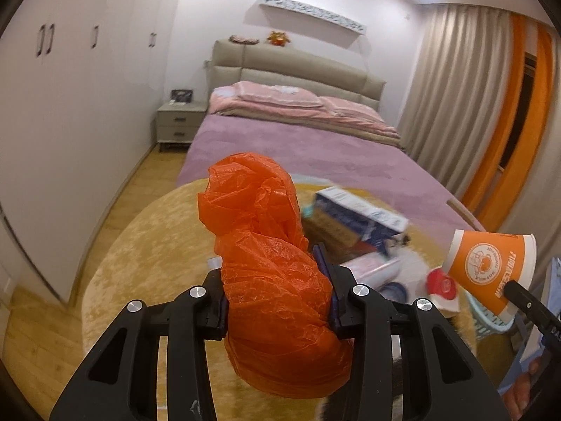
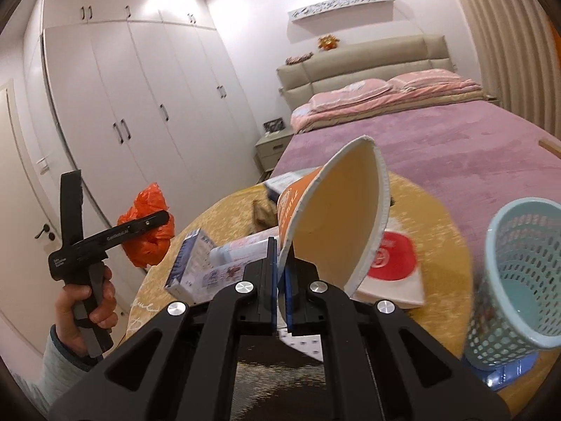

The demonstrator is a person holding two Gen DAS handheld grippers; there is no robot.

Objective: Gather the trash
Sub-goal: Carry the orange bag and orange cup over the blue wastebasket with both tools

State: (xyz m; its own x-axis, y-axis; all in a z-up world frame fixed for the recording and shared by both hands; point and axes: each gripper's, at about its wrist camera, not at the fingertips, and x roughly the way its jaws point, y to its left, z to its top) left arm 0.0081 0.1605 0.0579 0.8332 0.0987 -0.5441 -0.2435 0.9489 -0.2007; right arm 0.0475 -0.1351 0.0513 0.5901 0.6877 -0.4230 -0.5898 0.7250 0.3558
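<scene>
The left gripper [image 1: 278, 298] is clenched on a crumpled orange plastic bag [image 1: 270, 252], which bulges above and below its two fingers and hangs in the air off the left edge of the round yellow-covered table [image 1: 147, 245]. The right gripper [image 2: 280, 277] is closed on the wall of an orange-and-white paper cup [image 2: 336, 217]; the cup is tilted, its flattened mouth facing the camera, and is held over the table near its front edge. A light blue mesh basket [image 2: 519, 280] stands at the table's right edge, just right of the cup. On the tabletop behind the cup lie a blue-and-white carton [image 2: 191, 263] and a red-and-white packet [image 2: 396, 263].
</scene>
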